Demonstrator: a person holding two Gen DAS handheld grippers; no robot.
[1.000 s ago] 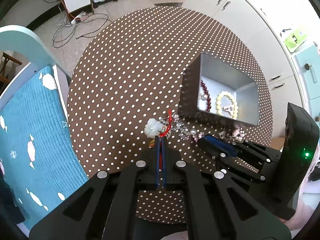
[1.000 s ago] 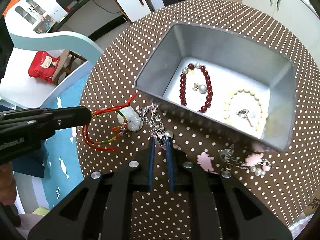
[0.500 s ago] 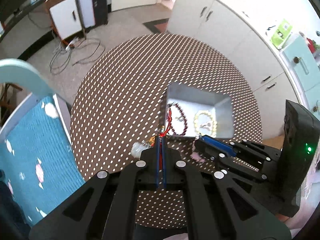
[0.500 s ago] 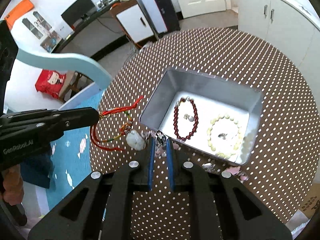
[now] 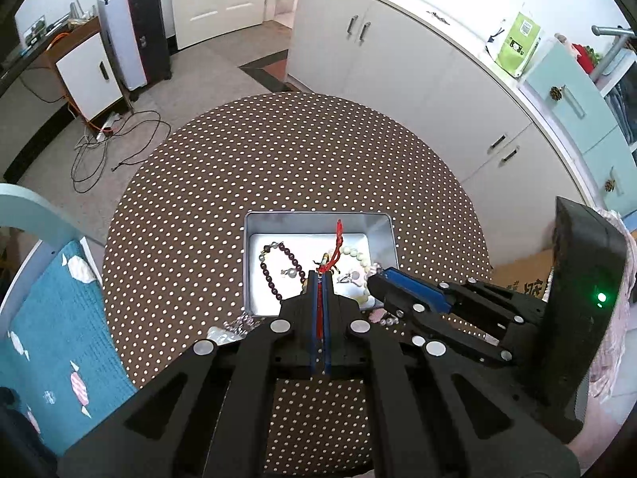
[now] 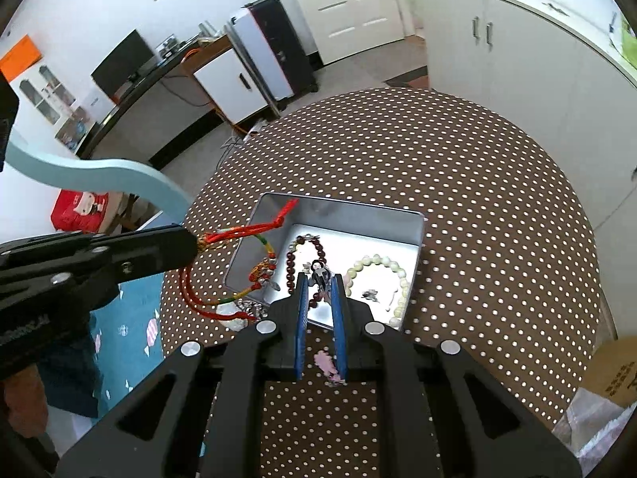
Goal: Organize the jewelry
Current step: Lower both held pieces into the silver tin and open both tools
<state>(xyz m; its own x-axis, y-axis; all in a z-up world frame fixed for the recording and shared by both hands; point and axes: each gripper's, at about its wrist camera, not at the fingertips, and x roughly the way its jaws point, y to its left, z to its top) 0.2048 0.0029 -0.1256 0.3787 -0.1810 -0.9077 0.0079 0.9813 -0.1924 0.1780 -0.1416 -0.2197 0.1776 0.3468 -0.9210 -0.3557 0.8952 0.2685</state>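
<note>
A silver metal tin (image 5: pixel 254 263) (image 6: pixel 414 239) stands on the dotted round table; inside lie a dark red bead bracelet (image 5: pixel 270 279) (image 6: pixel 290 267) and a cream bead bracelet (image 5: pixel 360 257) (image 6: pixel 374 261). My left gripper (image 5: pixel 320 275) (image 6: pixel 195 245) is shut on a red cord necklace (image 6: pixel 239 233) (image 5: pixel 338 239), held high above the table at the tin's near left side; its pale pendant (image 6: pixel 233 310) hangs low beside the tin. My right gripper (image 6: pixel 320 277) (image 5: pixel 374 279) is shut on a silver chain necklace (image 6: pixel 320 273), lifted over the tin's near edge.
A pink flower piece (image 6: pixel 326 360) and small pearls (image 5: pixel 384 318) lie on the table in front of the tin. A light blue chair with a teal cushion (image 5: pixel 47 318) stands at the left. White cabinets (image 5: pixel 438 79) line the far right.
Both grippers have risen well above the table, lifting the red cord necklace and the silver chain off the cloth. The tin now looks smaller and lies straight ahead.
</note>
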